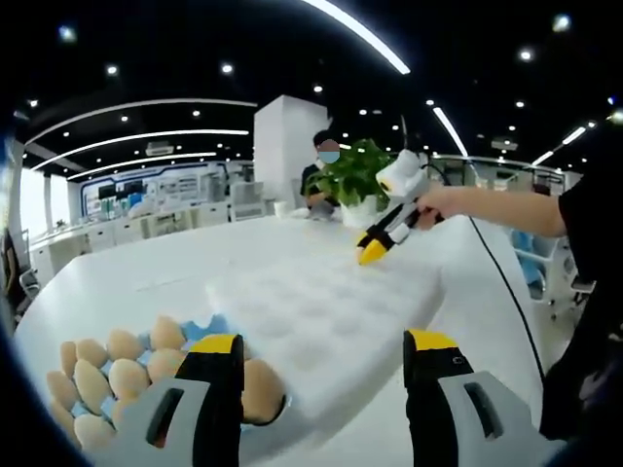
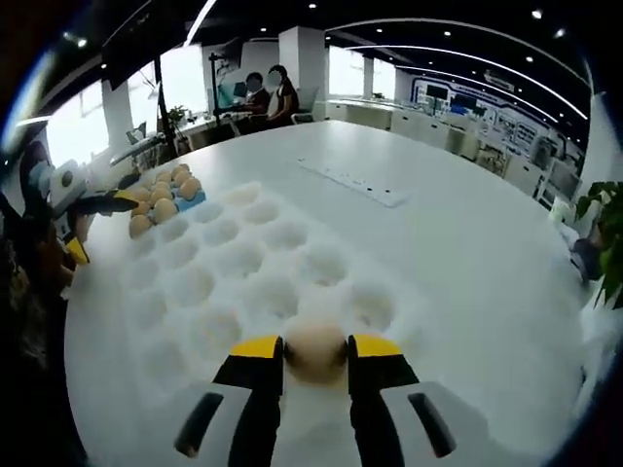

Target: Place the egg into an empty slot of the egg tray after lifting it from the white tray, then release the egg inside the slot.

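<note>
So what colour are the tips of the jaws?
Yellow, on black jaws; clearest in the right gripper view, clamped on the egg.

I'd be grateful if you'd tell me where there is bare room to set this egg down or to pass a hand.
The white egg tray has row after row of empty slots beyond the right gripper, which holds the egg. The table is bare between the tray and the plant. It is crowded at the far corner, where eggs pile beside the left gripper.

Right gripper [image 2: 314, 355] clamped, left gripper [image 1: 321, 352] wide
</note>
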`<control>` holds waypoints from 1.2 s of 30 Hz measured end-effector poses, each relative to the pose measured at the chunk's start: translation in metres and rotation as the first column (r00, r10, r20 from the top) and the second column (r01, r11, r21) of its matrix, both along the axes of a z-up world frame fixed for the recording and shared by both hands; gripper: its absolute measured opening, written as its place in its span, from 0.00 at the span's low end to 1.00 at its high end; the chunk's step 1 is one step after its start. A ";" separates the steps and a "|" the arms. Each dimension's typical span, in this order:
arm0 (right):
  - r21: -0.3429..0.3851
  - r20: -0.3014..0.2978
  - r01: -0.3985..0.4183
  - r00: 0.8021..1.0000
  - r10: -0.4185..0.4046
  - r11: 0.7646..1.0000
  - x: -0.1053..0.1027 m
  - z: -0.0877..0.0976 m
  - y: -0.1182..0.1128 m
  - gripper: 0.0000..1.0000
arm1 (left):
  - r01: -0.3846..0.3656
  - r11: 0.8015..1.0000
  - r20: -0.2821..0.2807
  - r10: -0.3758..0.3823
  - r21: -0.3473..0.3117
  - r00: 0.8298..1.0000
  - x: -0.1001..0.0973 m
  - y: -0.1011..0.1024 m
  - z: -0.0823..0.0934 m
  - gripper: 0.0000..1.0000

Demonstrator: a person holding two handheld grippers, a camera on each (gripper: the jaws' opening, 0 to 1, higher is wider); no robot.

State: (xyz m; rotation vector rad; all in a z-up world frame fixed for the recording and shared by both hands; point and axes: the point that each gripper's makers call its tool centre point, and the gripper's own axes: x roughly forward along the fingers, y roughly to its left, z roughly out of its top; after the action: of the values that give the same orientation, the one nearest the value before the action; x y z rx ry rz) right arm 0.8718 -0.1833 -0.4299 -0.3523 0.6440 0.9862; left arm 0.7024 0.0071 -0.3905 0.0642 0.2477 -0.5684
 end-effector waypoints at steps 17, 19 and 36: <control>-0.031 0.029 0.018 0.999 -0.017 0.999 -0.007 -0.002 0.003 0.27 | 0.004 1.000 -0.003 -0.004 -0.010 1.000 -0.012 -0.008 -0.002 0.68; -0.036 0.030 0.019 0.999 -0.018 0.999 -0.008 -0.001 0.003 0.27 | 0.001 1.000 -0.003 -0.001 -0.011 1.000 -0.013 -0.003 -0.002 0.68; -0.063 0.040 0.019 0.999 -0.017 0.998 -0.006 0.003 0.003 0.26 | -0.007 1.000 -0.004 0.007 -0.020 1.000 -0.009 0.011 -0.004 0.68</control>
State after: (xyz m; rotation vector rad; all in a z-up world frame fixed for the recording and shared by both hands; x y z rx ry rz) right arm 0.8654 -0.1806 -0.4266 -0.4207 0.6425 0.9407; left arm 0.6934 0.0180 -0.3947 0.0428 0.2464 -0.5642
